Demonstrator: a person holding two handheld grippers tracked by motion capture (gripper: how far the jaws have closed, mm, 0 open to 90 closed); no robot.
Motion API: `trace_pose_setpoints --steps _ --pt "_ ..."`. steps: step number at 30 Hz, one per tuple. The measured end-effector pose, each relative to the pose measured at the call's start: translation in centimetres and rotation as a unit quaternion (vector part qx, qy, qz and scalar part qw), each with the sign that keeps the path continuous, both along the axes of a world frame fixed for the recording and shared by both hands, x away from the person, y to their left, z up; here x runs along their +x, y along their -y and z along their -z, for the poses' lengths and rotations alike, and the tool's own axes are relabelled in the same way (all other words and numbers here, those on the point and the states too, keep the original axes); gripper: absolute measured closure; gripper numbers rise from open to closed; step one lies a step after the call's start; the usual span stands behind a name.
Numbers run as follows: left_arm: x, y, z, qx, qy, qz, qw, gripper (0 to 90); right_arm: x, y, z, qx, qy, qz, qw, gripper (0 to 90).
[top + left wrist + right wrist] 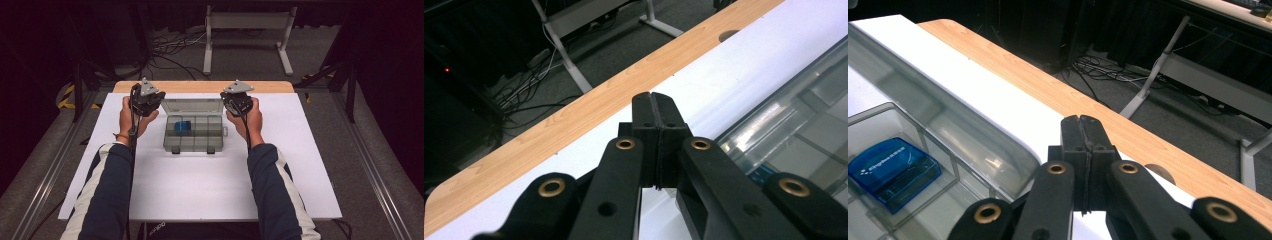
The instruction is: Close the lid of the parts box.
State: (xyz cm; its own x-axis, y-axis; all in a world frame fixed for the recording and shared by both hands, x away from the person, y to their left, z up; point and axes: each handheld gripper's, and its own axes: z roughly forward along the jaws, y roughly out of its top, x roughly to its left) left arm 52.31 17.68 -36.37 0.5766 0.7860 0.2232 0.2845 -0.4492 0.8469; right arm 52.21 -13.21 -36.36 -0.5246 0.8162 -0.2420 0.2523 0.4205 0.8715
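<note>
Grippers first: your left gripper (146, 98) and your right gripper (237, 98) both have their jaws pressed flat together with nothing between them, as each gripper view shows. They hover either side of the organiser box (193, 133), level with its raised lid (191, 106).

From your left gripper the box lies at about 4 o'clock; from your right gripper, at about 8 o'clock. Its long axis runs 9 to 3 across the white surface (165, 185), with the lid hinged along the 12 o'clock edge and two dark latches on the 6 o'clock edge facing you.

The blue case (183, 126) sits in a back-row compartment, left of the box's middle, so your left gripper looks nearer to it, though the right is not far off. The right gripper view shows the blue case (893, 170) lying flat within its cell, walls close on every side.

Box and lid are clear, smoky hard plastic with thin dividers, glossy and probably slippery. The case is translucent blue, a flat rectangle with rounded corners and pale lettering on top. Beyond the white sheet at 12 o'clock a strip of wood-grain board (200, 86) shows.
</note>
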Motion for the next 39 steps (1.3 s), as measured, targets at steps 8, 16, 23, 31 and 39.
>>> trace_pose_setpoints --steps 8,16,23,31,39 --pt "-0.2 -0.1 0.3 -0.011 0.000 0.002 0.9999 89.6 -0.4 0.2 0.3 0.014 -0.002 -0.006 0.9999 90.0" --pt "-0.7 -0.2 0.5 -0.008 0.000 0.005 1.0000 89.6 -0.9 0.2 0.6 0.016 -0.004 -0.009 0.9998 90.0" --pt "-1.1 -0.2 0.7 -0.006 0.003 0.008 0.9999 89.5 -1.2 0.2 0.7 0.014 -0.004 -0.013 0.9998 90.0" --pt "-1.5 -0.2 0.8 0.000 0.006 0.008 0.9999 89.6 -1.5 0.2 0.9 0.013 -0.008 -0.015 0.9998 90.0" --pt "-1.7 -0.2 1.0 0.000 0.006 0.012 0.9999 89.6 -1.7 0.3 1.0 0.014 -0.009 -0.015 0.9997 90.0"
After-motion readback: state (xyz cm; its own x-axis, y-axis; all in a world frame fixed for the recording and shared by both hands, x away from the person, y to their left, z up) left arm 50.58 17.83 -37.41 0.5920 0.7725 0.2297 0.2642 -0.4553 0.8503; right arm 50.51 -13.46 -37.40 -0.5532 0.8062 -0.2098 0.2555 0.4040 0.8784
